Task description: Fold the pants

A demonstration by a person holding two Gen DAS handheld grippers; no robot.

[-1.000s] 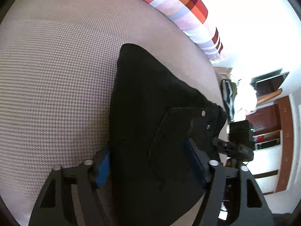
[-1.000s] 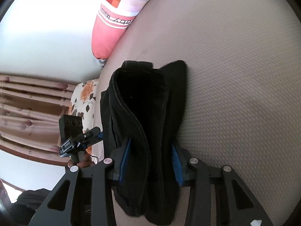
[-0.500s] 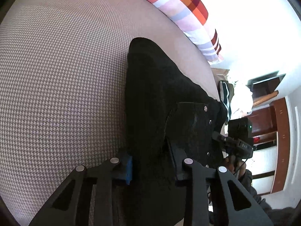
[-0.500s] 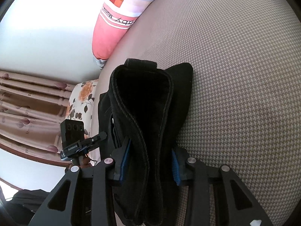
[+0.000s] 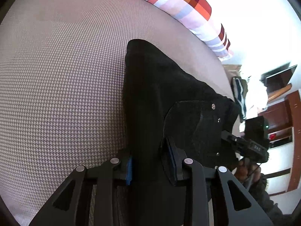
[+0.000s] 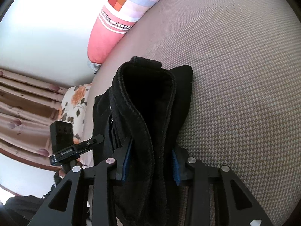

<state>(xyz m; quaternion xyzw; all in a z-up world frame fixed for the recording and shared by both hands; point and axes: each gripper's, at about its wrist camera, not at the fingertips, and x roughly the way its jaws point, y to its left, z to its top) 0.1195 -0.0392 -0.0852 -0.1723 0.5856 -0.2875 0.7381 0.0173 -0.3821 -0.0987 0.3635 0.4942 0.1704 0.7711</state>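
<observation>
Black pants [image 5: 160, 94] lie folded on a grey houndstooth bed cover [image 5: 65, 84]. My left gripper [image 5: 150, 166] is shut on the pants' folded edge, with the fabric bunched between its blue pads. A pocket with metal rivets [image 5: 213, 105] shows to the right. In the right wrist view the pants [image 6: 150, 103] show a thick folded waistband loop. My right gripper [image 6: 149, 166] is shut on that thick bundle. Each gripper shows in the other's view: the right one [image 5: 250, 146] and the left one [image 6: 75, 150].
A pink, striped and checked pillow [image 5: 188, 5] lies at the far edge of the bed, and shows in the right wrist view [image 6: 116, 22]. A floral cushion [image 6: 75, 101] and curtains [image 6: 24, 113] are at left. Wooden furniture [image 5: 282, 113] stands at right.
My left gripper has closed from wide open onto the pants' edge. My right gripper has stayed shut on the waistband bundle and both views have shifted slightly.
</observation>
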